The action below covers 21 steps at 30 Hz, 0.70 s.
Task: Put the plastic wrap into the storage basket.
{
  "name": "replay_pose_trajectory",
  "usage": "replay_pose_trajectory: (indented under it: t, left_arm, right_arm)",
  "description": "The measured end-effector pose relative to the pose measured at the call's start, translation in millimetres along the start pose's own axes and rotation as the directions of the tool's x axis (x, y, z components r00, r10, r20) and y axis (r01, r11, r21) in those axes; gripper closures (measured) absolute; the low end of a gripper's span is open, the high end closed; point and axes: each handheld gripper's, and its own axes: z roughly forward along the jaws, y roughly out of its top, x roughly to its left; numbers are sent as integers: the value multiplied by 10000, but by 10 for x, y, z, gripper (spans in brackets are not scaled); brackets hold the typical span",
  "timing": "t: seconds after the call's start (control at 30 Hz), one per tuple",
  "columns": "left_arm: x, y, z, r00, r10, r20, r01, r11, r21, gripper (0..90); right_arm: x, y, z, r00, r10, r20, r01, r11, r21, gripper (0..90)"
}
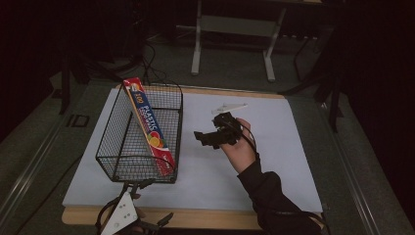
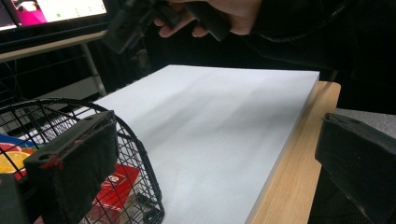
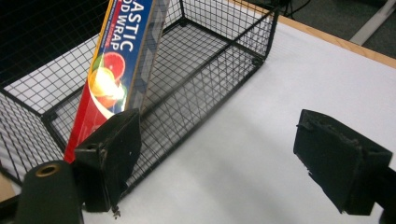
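Observation:
A black wire basket (image 1: 139, 132) stands on the left of a white board (image 1: 274, 137). A red and blue plastic wrap box (image 1: 147, 122) leans upright inside it. My right gripper (image 1: 205, 138) hovers just right of the basket, pointing at it, jaws open with nothing between them. In the right gripper view, the right gripper (image 3: 226, 158) faces the basket (image 3: 210, 70) and the box (image 3: 121, 60). My left gripper (image 1: 149, 203) sits at the table's near edge below the basket. In the left gripper view, the left gripper (image 2: 215, 172) is wide open and empty, its left jaw beside the basket's corner (image 2: 135, 154).
A small white object (image 1: 229, 107) lies on the board behind the right gripper. The wooden table edge (image 2: 299, 158) borders the board. A grey-legged stand (image 1: 235, 34) is on the floor beyond the table. A monitor (image 2: 56, 9) glows in the left gripper view.

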Motion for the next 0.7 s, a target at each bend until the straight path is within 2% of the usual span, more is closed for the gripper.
replay_pose_trajectory:
  t: [0.3, 0.4, 0.5, 0.6, 0.7]
  left_arm:
    - [-9, 1, -2, 10000, -24, 3, 24, 10000, -1, 1]
    - [-5, 0, -4, 10000, 0, -9, 0, 10000, 15, 1]
    - [-4, 0, -3, 10000, -7, -10, 7, 10000, 15, 1]
    - [-8, 1, -1, 10000, 25, -9, -25, 10000, 45, 1]
    - [-9, 0, 3, 10000, 7, -10, -7, 10000, 42, 1]
  right_arm:
    - [-167, -349, -133, 10000, -42, 14, 43, 9999, -127, 153]
    - [-218, -474, -176, 9998, -209, 38, 209, 9997, -150, 153]
    - [-260, -553, -203, 9999, -138, 0, 138, 9998, -153, 153]
    - [-344, -712, -256, 9999, 85, -97, -87, 9997, -213, 153]
    - [-385, -836, -277, 10000, 81, 16, -81, 9999, -106, 153]
